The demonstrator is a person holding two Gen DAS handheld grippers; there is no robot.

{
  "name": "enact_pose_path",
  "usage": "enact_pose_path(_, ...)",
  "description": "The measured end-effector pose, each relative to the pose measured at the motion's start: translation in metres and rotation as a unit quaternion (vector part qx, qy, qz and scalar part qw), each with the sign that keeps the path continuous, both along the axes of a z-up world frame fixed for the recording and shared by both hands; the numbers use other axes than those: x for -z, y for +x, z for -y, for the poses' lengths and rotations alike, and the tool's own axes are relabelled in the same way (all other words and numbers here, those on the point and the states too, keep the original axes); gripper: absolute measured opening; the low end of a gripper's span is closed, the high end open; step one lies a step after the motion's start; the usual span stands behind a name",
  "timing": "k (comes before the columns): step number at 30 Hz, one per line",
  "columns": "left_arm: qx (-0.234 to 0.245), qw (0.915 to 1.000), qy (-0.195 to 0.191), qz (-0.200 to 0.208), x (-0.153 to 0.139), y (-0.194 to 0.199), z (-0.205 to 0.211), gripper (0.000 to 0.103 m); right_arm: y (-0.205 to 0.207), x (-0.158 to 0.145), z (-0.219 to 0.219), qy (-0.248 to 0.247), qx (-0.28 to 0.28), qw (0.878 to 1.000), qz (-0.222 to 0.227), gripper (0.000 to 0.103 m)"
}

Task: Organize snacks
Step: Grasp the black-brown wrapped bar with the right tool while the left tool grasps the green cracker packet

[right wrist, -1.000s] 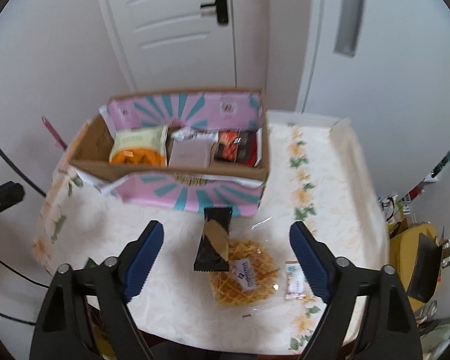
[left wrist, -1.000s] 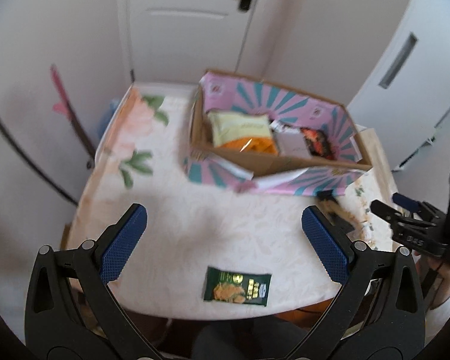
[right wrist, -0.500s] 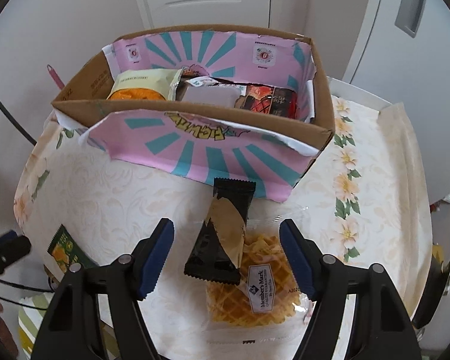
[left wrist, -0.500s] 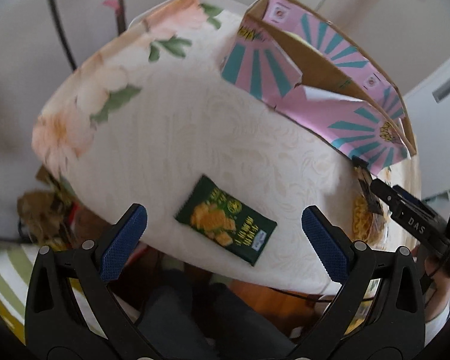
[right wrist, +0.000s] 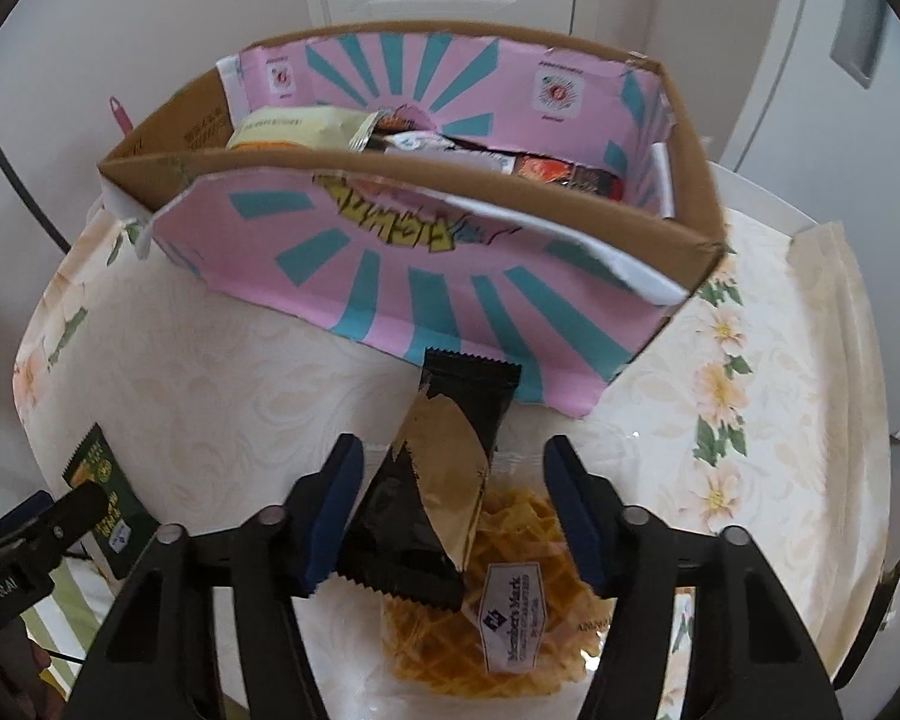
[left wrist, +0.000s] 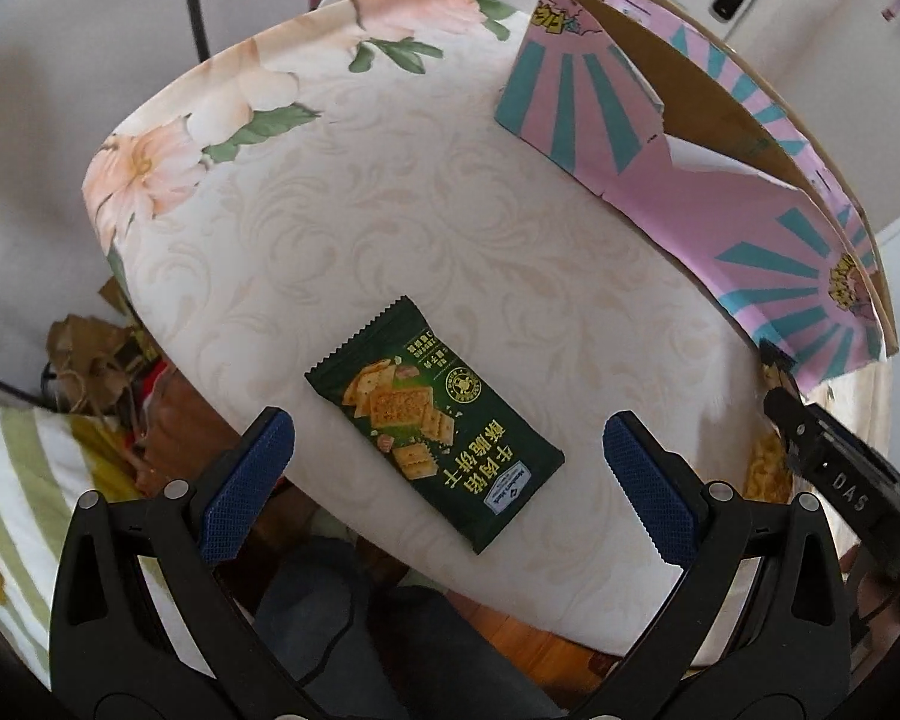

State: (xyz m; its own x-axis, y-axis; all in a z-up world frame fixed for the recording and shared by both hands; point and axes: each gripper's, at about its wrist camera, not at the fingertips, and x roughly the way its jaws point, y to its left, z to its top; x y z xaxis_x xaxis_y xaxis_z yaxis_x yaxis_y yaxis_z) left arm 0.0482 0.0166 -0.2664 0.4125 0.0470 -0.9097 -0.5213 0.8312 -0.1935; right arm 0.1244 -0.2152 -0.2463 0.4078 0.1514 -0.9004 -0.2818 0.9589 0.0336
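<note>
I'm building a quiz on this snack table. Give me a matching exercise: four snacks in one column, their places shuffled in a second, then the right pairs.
Things:
1. green cracker packet
2. black and gold packet
3. waffle bag
4. pale yellow packet

Places:
A. inside the box
B. flat on the tablecloth, below the open left gripper
C. lying on another snack, between the closing fingers of the right gripper
D. under the black and gold packet

Pairs: 1-B, 2-C, 3-D, 4-A
</note>
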Motion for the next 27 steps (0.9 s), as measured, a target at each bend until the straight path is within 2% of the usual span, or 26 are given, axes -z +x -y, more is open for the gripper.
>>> enact_pose_path(1, -0.005, 1.0, 0.002, 0.001, 0.001, 0.0, 0.0, 0.102, 0.001, 0.002, -0.001, -0.001, -0.002, 1.0, -0.001, 0.047)
enact_pose_path(3, -0.011, 0.9999, 0.006, 0.001, 0.002, 0.001, 0.0, 0.102, 0.002, 0.006, -0.002, 0.0, -0.009, 1.0, -0.003, 0.036)
enact_pose_path(10, -0.026, 0.9996, 0.012, -0.01, 0.008, 0.005, -0.002, 0.102, -0.003, 0.007, -0.005, 0.007, -0.028, 0.999, 0.014, 0.034)
enact_pose_path(16, -0.033, 0.999, 0.024, -0.021, 0.015, 0.012, 0.001, 0.101, -0.014, -0.007, -0.014, 0.013, -0.081, 0.996, 0.046, 0.033)
enact_pose_path(18, -0.029, 0.9987, 0.033, -0.024, 0.016, 0.015, 0.003, 0.097, -0.015, -0.009, -0.018, 0.015, -0.095, 0.994, 0.049, 0.033)
enact_pose_path(22, -0.018, 0.997, 0.066, -0.037, 0.016, 0.018, 0.007, 0.075, -0.013, -0.008, -0.023, 0.031, -0.11, 0.992, 0.045, 0.033)
enact_pose_path(24, -0.011, 0.9962, 0.077, -0.039, 0.015, 0.016, 0.008, 0.069, -0.012, -0.007, -0.025, 0.036, -0.116, 0.992, 0.044, 0.033)
enact_pose_path(25, -0.006, 0.9956, 0.084, -0.04, 0.015, 0.015, 0.009, 0.062, -0.012, -0.007, -0.026, 0.039, -0.119, 0.991, 0.044, 0.033)
enact_pose_path(27, 0.005, 0.9956, 0.085, -0.04, 0.013, 0.014, 0.009, 0.058, -0.011, -0.007, -0.028, 0.043, -0.123, 0.991, 0.044, 0.033)
